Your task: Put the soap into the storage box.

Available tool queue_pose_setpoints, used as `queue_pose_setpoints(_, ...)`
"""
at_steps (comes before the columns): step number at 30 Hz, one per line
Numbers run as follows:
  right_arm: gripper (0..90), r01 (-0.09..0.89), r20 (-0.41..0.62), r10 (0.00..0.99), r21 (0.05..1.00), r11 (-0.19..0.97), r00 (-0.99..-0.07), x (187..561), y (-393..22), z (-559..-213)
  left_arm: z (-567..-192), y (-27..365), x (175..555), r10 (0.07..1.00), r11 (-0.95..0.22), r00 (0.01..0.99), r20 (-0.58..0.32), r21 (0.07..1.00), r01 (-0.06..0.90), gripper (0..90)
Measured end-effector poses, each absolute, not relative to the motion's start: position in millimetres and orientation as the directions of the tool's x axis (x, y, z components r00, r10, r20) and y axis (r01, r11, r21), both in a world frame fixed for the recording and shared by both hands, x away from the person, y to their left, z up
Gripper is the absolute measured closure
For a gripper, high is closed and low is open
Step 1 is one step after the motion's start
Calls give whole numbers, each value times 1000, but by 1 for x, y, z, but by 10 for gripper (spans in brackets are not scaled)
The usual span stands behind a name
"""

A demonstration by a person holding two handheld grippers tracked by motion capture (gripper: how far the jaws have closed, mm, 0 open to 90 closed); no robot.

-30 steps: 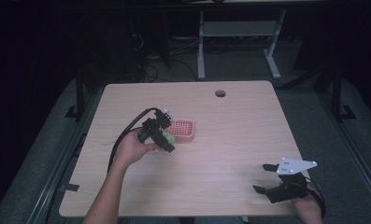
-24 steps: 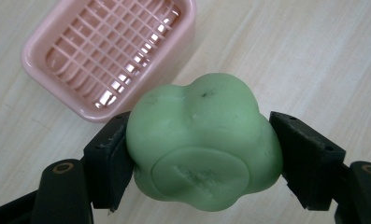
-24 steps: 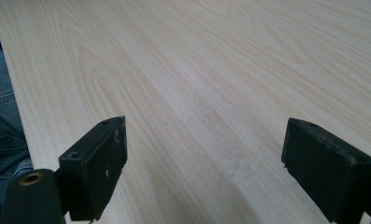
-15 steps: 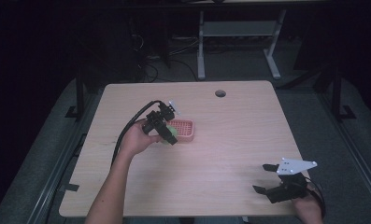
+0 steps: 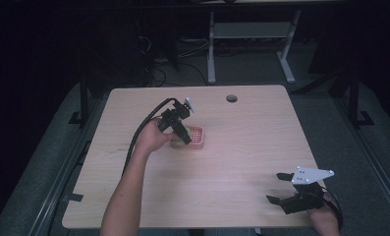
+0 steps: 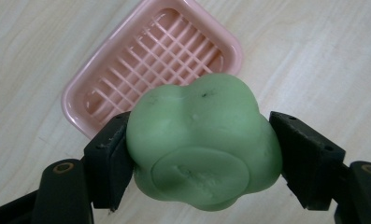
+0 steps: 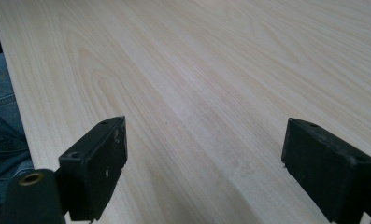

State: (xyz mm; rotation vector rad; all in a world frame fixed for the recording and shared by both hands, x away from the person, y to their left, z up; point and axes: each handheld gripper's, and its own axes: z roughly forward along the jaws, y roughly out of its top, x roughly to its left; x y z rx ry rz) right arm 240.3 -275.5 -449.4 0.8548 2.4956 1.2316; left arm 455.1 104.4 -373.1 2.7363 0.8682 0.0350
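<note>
My left gripper (image 5: 183, 133) is shut on a lumpy green soap (image 6: 203, 140) and holds it just above the pink soap dish (image 6: 141, 60), near the dish's left end. In the high view the pink soap dish (image 5: 196, 136) lies left of the table's middle with the green soap (image 5: 186, 137) over its near-left part. The dish's ribbed tray holds nothing. My right gripper (image 5: 279, 188) stands open at the table's front right corner; in the right gripper view its jaws are wide apart over bare wood, right gripper (image 7: 204, 172).
The light wood table (image 5: 232, 162) has a round cable hole (image 5: 231, 98) at the back. A black cable (image 5: 138, 132) trails from the left gripper toward the left edge. A white desk frame (image 5: 251, 39) stands beyond the table on dark floor.
My left gripper has carried the green soap slightly forward and right, closer over the pink dish. The right gripper has stayed put.
</note>
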Motion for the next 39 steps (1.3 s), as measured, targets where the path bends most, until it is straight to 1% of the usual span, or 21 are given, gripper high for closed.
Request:
queue_pose_setpoints(3,138,403,54,595,784,473,-802,240,-276,-449,-375,104,461,577,-777,814,-67,263,572,265)
queue_pose_setpoints(12,138,400,50,594,784,474,-803,239,-276,-449,-382,99,476,615,-757,787,-51,243,607,265)
queue_pose_setpoints(18,138,403,57,596,788,467,-801,239,-277,-449,-390,97,484,650,-726,756,-75,234,647,265)
queue_pose_setpoints(22,138,400,55,595,789,466,-802,239,-277,-449,-395,94,487,656,-721,751,-74,232,653,265)
queue_pose_setpoints(31,137,401,57,594,789,466,-802,239,-278,-449,-405,91,494,667,-720,742,-67,199,665,264)
queue_pose_setpoints(32,138,401,57,594,789,466,-802,239,-278,-449,-407,90,493,678,-710,731,-75,191,678,264)
queue_pose_setpoints(34,138,401,57,594,789,465,-802,239,-278,-449,-409,91,496,673,-718,737,-69,177,673,264)
queue_pose_setpoints(39,138,400,57,593,790,465,-803,239,-278,-449,-412,89,496,670,-720,739,-71,177,671,262)
